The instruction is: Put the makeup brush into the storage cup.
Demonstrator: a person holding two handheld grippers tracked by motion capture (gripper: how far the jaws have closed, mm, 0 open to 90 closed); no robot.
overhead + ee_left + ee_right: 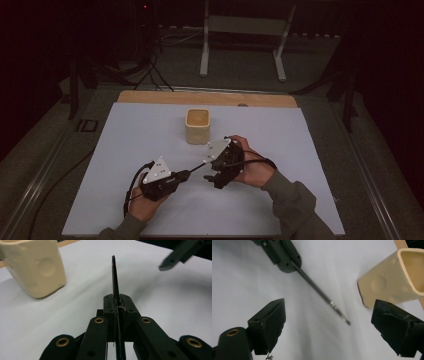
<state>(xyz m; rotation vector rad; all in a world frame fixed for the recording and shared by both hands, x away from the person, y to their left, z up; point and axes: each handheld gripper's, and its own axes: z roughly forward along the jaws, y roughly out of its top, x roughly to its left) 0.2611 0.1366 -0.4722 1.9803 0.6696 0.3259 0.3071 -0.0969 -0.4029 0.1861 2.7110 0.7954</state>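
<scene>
A thin dark rod sticks out forward from my left gripper, whose jaws are shut on its rear end. In the high view my left gripper lies low on the white sheet and the rod points up and to the right, toward my right gripper. My right gripper stands open, its two pads wide apart above the sheet. The rod's tip lies ahead of them, touching neither. A cream square cup stands upright just beyond the right hand.
The white sheet covers a wooden table whose back edge shows. Behind the table stands a white metal frame. Black cables run across the floor at the back left, and a cable trails along the left side.
</scene>
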